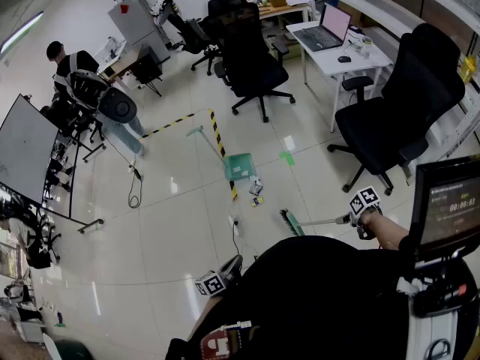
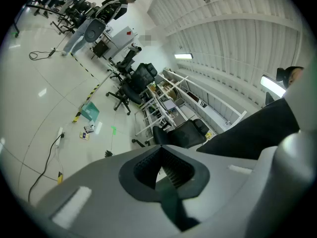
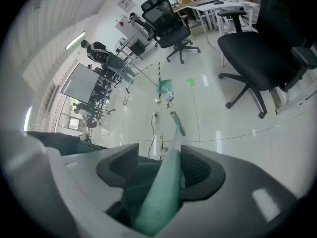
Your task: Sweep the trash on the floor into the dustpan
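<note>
A green dustpan (image 1: pixel 238 166) stands on the white floor with its long handle leaning back left; it also shows as a dustpan (image 3: pixel 164 86) and a dustpan (image 2: pixel 89 112) in the gripper views. A couple of small bits of trash (image 1: pixel 256 193) lie just in front of it. The green broom head (image 1: pixel 291 222) rests on the floor a short way nearer to me. Its pale handle runs to my right gripper (image 1: pixel 351 218), which is shut on that handle (image 3: pixel 166 182). My left gripper (image 1: pixel 234 264) hangs low by my body, jaws together with nothing between them (image 2: pixel 159 163).
A white power strip with its cable (image 1: pixel 234 225) lies left of the broom head. Yellow-black tape (image 1: pixel 219 137) runs past the dustpan. Black office chairs (image 1: pixel 397 111) (image 1: pixel 255 66) and a desk with a laptop (image 1: pixel 326 32) stand at right and behind. A person (image 1: pixel 71 70) sits far left.
</note>
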`<state>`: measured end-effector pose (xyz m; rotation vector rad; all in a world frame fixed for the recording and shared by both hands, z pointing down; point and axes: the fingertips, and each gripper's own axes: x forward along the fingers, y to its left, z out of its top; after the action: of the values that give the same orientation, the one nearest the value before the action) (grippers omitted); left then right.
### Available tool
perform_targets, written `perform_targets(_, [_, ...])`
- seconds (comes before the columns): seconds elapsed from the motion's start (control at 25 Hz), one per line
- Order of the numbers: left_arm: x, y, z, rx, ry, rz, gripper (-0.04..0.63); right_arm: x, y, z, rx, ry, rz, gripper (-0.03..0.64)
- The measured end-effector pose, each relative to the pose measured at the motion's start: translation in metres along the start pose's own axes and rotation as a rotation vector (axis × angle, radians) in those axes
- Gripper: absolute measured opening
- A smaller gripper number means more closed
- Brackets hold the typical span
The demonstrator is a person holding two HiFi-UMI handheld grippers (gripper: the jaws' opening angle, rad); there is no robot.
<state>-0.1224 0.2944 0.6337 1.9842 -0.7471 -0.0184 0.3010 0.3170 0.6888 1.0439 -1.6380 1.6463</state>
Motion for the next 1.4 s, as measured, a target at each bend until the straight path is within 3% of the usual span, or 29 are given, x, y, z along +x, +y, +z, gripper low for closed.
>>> perform_targets(0.4, [0.013, -0.003, 0.006, 0.02, 0.008, -0.005, -0.002, -0.003, -0.008, 0.002, 0.004, 0.008, -0.008, 0.262])
perform_targets(0.92, [0.024, -0.017, -0.002, -0.007, 0.036, -0.042, -0.002, -0.018, -0.018, -0.008, 0.014, -0.012, -0.028, 0.262])
perform_targets(1.24, [0.021, -0.022, -0.002, 0.0, 0.021, -0.002, -0.002, -0.024, -0.02, -0.008, -0.009, 0.014, -0.003, 0.262])
perform_targets(1.4, [0.038, -0.026, 0.005, 0.008, -0.036, 0.038, -0.002, -0.029, -0.031, 0.013, -0.043, 0.028, 0.023, 0.262])
